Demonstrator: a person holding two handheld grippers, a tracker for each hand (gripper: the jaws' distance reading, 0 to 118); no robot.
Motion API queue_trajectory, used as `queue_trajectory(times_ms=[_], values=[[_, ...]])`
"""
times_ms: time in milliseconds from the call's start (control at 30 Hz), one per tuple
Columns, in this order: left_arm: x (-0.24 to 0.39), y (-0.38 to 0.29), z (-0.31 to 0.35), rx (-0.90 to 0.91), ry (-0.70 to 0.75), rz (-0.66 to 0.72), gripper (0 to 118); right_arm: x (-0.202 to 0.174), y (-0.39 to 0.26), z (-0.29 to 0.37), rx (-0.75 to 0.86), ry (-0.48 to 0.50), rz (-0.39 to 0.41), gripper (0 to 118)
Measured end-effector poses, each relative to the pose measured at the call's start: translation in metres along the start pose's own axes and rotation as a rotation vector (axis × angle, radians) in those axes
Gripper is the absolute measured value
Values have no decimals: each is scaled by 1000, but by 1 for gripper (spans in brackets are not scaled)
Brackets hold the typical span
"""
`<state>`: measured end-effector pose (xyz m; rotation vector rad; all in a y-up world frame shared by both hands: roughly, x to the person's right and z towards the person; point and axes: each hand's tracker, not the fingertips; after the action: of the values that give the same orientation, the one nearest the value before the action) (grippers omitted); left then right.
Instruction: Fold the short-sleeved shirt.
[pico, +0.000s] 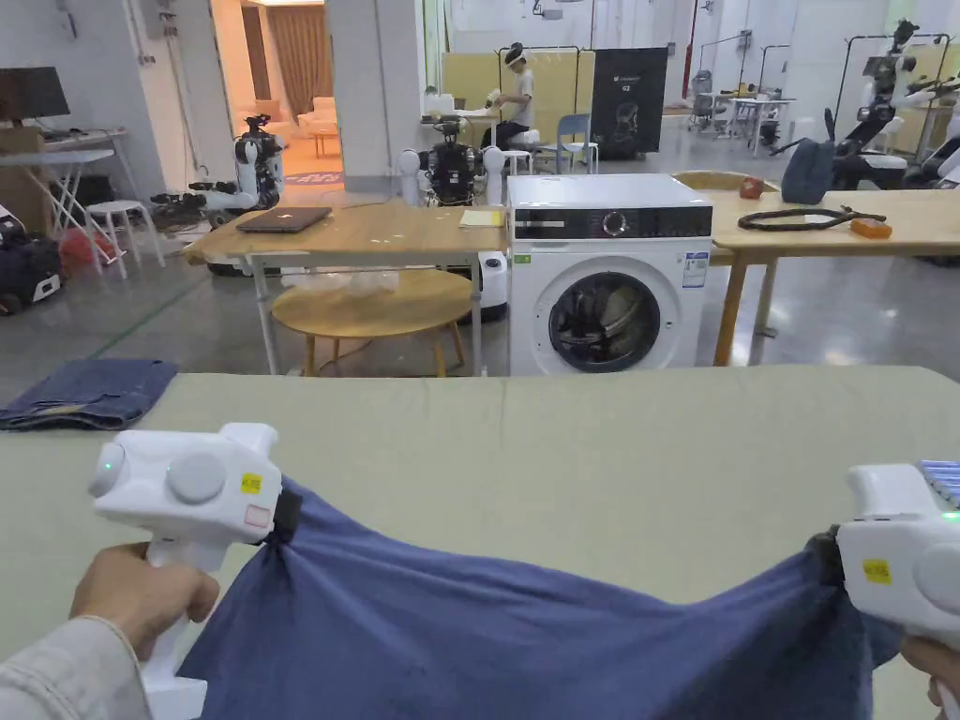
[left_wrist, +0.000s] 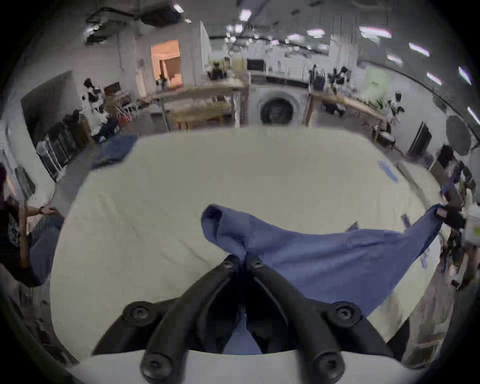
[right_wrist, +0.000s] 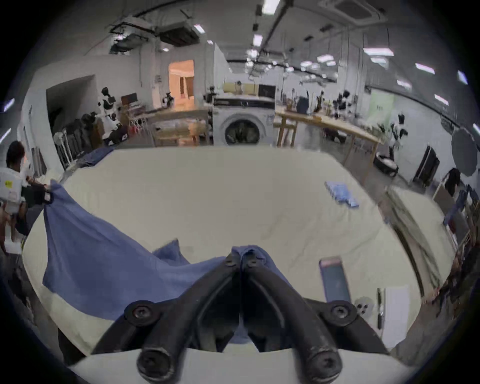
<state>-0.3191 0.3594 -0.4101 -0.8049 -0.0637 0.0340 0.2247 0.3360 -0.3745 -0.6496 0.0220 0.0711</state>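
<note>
A blue short-sleeved shirt (pico: 525, 637) hangs stretched between my two grippers over the near edge of the pale green table (pico: 581, 450). My left gripper (pico: 284, 516) is shut on a bunched corner of the shirt (left_wrist: 324, 254) at the left; in the left gripper view its jaws (left_wrist: 242, 261) pinch the cloth. At the right, my right gripper (pico: 825, 553) is shut on the other corner of the shirt (right_wrist: 98, 254), its jaws (right_wrist: 242, 259) closed on a fold. The cloth sags in the middle between them.
Folded dark denim (pico: 89, 392) lies at the table's far left corner. A small blue folded item (right_wrist: 341, 193) and a phone (right_wrist: 335, 282) lie on the right side. A washing machine (pico: 609, 272) and wooden tables (pico: 356, 234) stand beyond the far edge.
</note>
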Motion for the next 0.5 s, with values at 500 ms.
queue_trajectory(times_ms=[500], values=[[-63, 149, 128, 278, 115, 111, 0, -36, 238, 56, 268, -73, 17, 0]])
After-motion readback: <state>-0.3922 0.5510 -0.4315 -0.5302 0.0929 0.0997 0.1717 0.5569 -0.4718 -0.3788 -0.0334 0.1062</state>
